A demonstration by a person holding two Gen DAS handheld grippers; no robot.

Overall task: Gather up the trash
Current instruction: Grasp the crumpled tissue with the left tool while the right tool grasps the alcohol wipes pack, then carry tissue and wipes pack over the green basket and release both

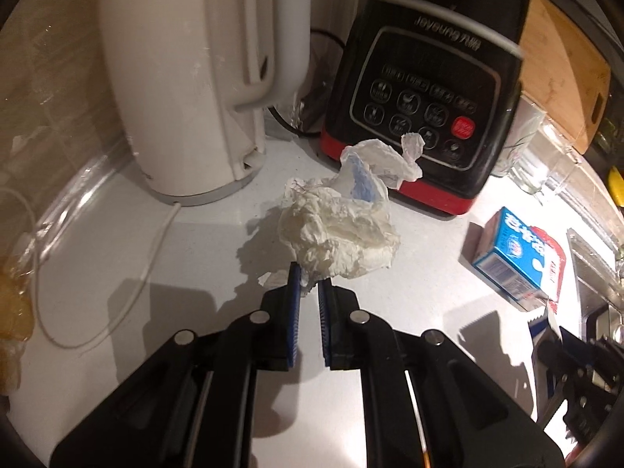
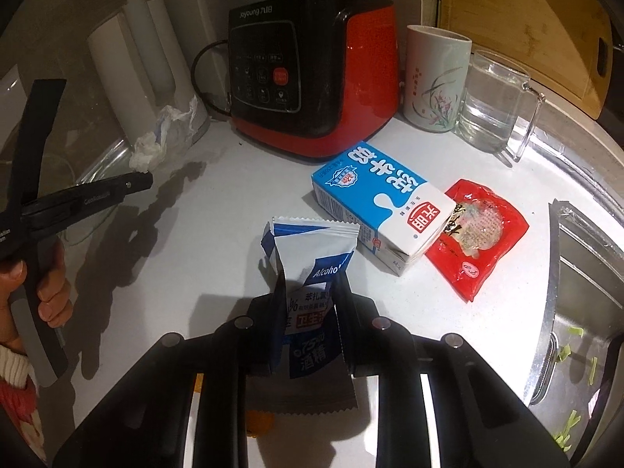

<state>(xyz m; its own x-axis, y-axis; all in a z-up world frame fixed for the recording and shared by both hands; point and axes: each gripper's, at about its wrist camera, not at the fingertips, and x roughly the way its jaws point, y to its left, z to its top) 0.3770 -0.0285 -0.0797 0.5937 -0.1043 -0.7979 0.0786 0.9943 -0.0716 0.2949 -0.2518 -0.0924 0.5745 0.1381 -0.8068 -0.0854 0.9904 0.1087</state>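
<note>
A crumpled white tissue [image 1: 339, 234] with a blue patch hangs just above the white counter [image 1: 202, 257], and my left gripper [image 1: 310, 279] is shut on its near edge. In the right wrist view the same tissue [image 2: 150, 152] dangles from that gripper's tip at the left. My right gripper [image 2: 308, 288] is shut on a blue-and-white alcohol wipe packet [image 2: 312, 257], held upright off the counter. A blue milk carton [image 2: 382, 202] lies on its side just beyond it, partly over a red snack wrapper [image 2: 479, 234].
A red-and-black blender base [image 2: 312, 78] stands at the back, with a white kettle [image 1: 183, 78] to its left. A flowered cup [image 2: 433, 78] and a glass jug [image 2: 491, 105] stand to the right, before a wooden board [image 2: 522, 27]. A steel sink [image 2: 585, 273] borders the right.
</note>
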